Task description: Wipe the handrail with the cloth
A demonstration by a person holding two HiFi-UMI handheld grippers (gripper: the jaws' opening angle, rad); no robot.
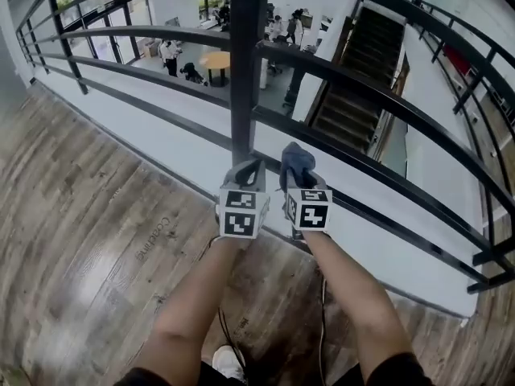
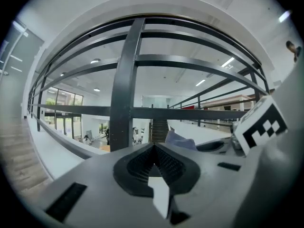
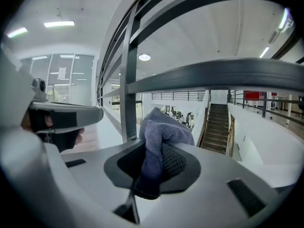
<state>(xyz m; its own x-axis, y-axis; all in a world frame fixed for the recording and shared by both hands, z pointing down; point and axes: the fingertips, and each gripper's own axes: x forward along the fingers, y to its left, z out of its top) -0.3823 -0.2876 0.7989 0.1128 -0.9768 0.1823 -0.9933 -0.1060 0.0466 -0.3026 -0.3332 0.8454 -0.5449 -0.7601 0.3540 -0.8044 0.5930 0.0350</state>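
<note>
A black metal handrail [image 1: 378,95] of several horizontal bars and a thick upright post [image 1: 244,63] runs across in front of me. My right gripper [image 1: 296,167] is shut on a blue-grey cloth [image 1: 295,162], bunched above its jaws [image 3: 159,137], just below a bar [image 3: 228,75] and right of the post. My left gripper [image 1: 246,171] sits beside it at the foot of the post [image 2: 124,84], shut with nothing between its jaws [image 2: 154,164]. The cloth [image 2: 179,139] shows at its right.
Wood-look flooring [image 1: 88,215] lies under me on this side of the railing. Beyond the bars is a drop to a lower hall with people, a round table [image 1: 214,59] and a dark staircase [image 1: 354,71]. A cable [image 1: 323,328] hangs between my arms.
</note>
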